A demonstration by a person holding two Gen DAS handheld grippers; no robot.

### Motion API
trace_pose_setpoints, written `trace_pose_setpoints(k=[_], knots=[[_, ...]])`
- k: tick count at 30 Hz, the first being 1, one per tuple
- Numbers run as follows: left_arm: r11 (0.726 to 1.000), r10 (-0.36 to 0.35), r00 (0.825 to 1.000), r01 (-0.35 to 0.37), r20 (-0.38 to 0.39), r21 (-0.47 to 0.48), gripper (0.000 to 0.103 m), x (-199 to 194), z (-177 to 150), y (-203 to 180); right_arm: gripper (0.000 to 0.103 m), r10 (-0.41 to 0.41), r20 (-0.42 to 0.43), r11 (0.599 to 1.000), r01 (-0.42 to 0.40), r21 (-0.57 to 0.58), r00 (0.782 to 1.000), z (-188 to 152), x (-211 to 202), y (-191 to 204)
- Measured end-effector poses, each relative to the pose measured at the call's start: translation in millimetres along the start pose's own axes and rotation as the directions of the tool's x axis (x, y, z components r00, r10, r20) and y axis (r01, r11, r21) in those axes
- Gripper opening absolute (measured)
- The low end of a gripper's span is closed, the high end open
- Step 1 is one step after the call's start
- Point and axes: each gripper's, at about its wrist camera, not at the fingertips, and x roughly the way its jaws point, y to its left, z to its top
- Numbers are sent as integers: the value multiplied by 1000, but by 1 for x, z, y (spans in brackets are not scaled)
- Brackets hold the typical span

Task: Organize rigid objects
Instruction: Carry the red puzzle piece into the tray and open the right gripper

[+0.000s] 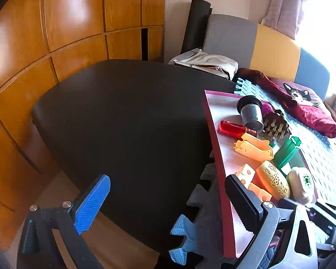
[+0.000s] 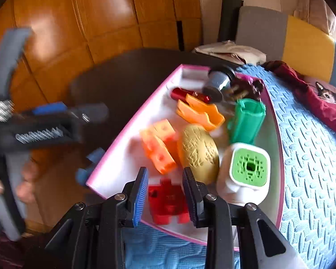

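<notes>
Though unreadable, raised glyphs on tan oval piece (image 2: 199,152).

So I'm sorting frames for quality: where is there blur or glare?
Left wrist view: sharp, but the window is blown out. Right wrist view: motion blur throughout, worst on the left gripper at the left edge; glare on the wooden cabinet.
</notes>
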Motion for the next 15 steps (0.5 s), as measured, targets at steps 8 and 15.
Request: trace_pose_setpoints(k=[8, 15], knots=[[1000, -1, 1000, 0, 8, 3, 103, -2, 0, -2, 38, 13, 4, 1000, -13, 29, 1000, -4, -2, -8], [1000, -6, 1000, 5, 24, 12, 103, -9, 1, -5, 40, 4, 30, 999, -5, 39, 1000, -3, -13, -4]])
